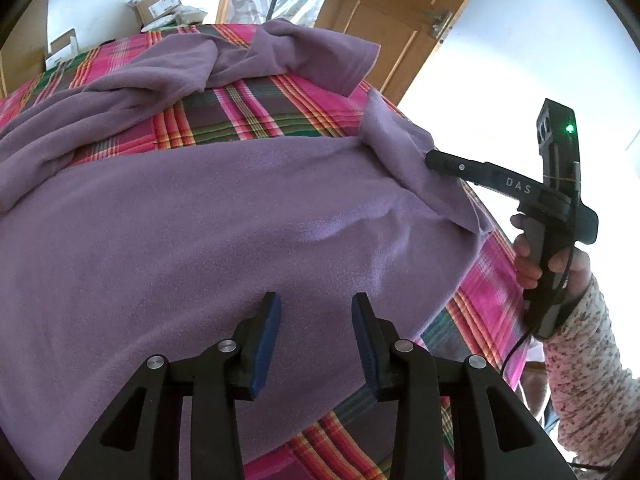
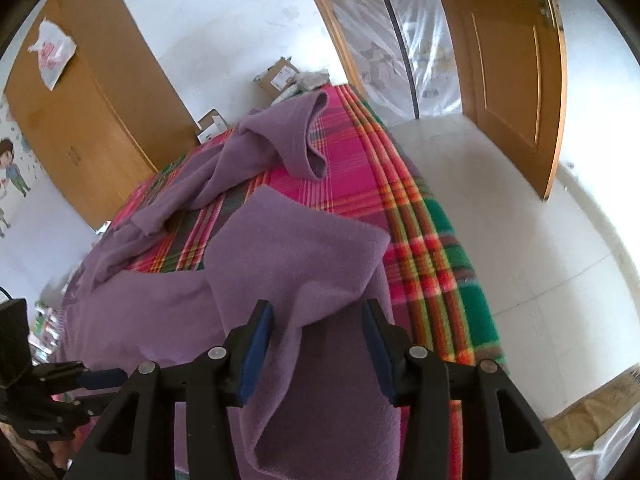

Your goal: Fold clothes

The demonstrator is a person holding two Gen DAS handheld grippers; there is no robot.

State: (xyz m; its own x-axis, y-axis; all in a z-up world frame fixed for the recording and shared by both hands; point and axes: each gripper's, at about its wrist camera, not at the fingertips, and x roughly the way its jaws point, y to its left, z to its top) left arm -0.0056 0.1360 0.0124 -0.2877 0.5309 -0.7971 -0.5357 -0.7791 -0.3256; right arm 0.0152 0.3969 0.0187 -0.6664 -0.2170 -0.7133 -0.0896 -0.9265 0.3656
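A purple fleece garment (image 1: 224, 220) lies spread over a bed with a pink and green plaid blanket (image 1: 248, 112). Its sleeves trail off toward the far end (image 2: 280, 136). My left gripper (image 1: 316, 312) stands open just above the garment's near part, its blue pads (image 1: 269, 332) apart with nothing pinched. My right gripper (image 2: 318, 320) is open too; a raised fold of the purple cloth (image 2: 296, 248) hangs loosely between its blue pads. In the left wrist view the right gripper (image 1: 434, 159) sits at that raised corner, held by a hand in a flowered sleeve (image 1: 588, 364).
The bed's right edge (image 2: 468, 264) drops to a pale tiled floor (image 2: 560, 280). A wooden wardrobe (image 2: 80, 92) stands at the far left, cardboard boxes (image 2: 280, 76) beyond the bed, and a wooden door (image 2: 516, 60) beside a plastic curtain (image 2: 384, 40).
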